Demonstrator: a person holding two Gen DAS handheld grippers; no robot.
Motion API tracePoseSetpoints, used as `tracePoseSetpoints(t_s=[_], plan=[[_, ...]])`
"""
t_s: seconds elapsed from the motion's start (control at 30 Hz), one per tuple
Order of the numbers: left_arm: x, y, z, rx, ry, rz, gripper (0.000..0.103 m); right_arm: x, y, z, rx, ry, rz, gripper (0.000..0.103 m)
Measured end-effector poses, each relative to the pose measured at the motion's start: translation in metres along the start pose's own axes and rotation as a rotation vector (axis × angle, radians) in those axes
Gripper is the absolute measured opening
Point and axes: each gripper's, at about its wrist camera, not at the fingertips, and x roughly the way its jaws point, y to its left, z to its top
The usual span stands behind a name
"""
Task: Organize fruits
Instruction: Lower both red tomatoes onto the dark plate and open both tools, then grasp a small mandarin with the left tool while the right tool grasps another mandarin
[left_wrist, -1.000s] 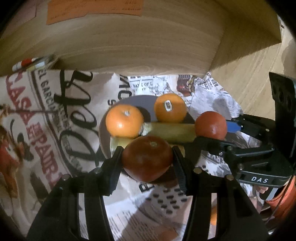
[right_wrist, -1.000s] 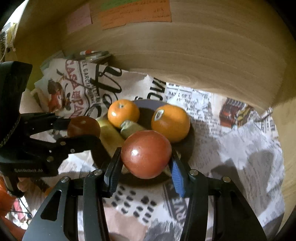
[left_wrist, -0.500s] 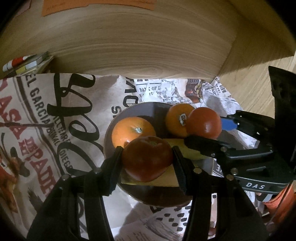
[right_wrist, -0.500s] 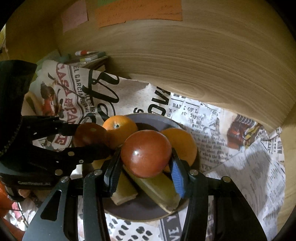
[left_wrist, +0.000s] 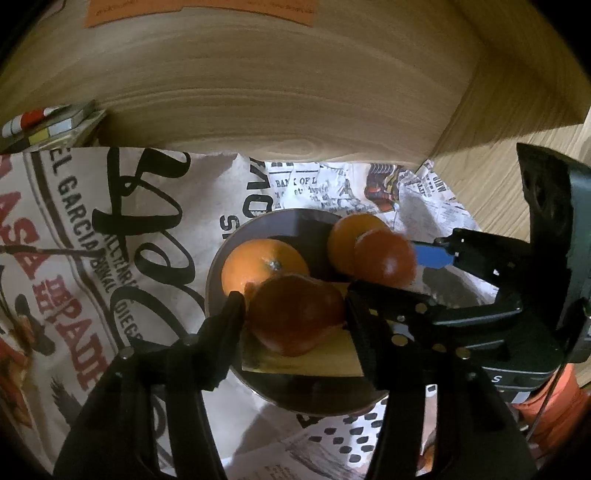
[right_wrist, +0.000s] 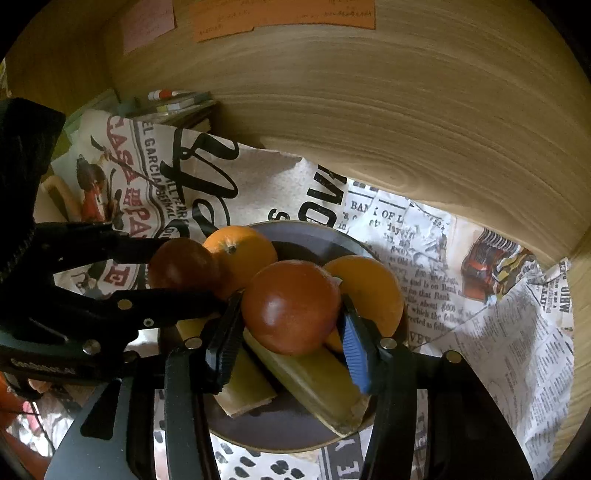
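Two tomatoes hang over the plate (right_wrist: 295, 439), one pinched in each claw: the left tomato (left_wrist: 297, 315) in the left claw (left_wrist: 295, 314), the right tomato (right_wrist: 291, 306) in the right claw (right_wrist: 290, 317). A second ago both were short of the plate's near edge; now they are above the oranges (right_wrist: 240, 254) and the pale wedges (right_wrist: 314, 380), so release looks close. Round fruit has no real long axis; the left tomato's stem end cannot be made out. Each wedge lies flat, long axis running from the plate's near rim toward its centre. Printed paper (right_wrist: 517, 350) covers the surface.
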Motion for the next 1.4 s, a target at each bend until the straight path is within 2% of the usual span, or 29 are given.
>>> tracePoseSetpoints(t_s=[0.17,0.5,0.8,1.13,1.4], plan=[[-0.007,0.000,0.000,0.002,-0.019,0.004,0.064,-0.008,-0.002,-0.002,0.001,-0.024,-0.008,0.057],[-0.037,-0.014,-0.009,0.048,-0.085,0.079,0.065,-0.045,0.001,-0.011,0.017,-0.092,-0.020,0.059],[-0.072,-0.025,-0.044,0.070,-0.136,0.154,0.077,-0.086,0.014,-0.040,0.063,-0.159,-0.041,0.062],[-0.087,-0.034,-0.106,0.062,-0.098,0.190,0.080,-0.104,0.036,-0.093,0.110,-0.171,-0.036,0.066],[-0.075,-0.034,-0.146,0.031,-0.037,0.185,0.080,-0.092,0.050,-0.134,0.140,-0.108,-0.002,0.066]])
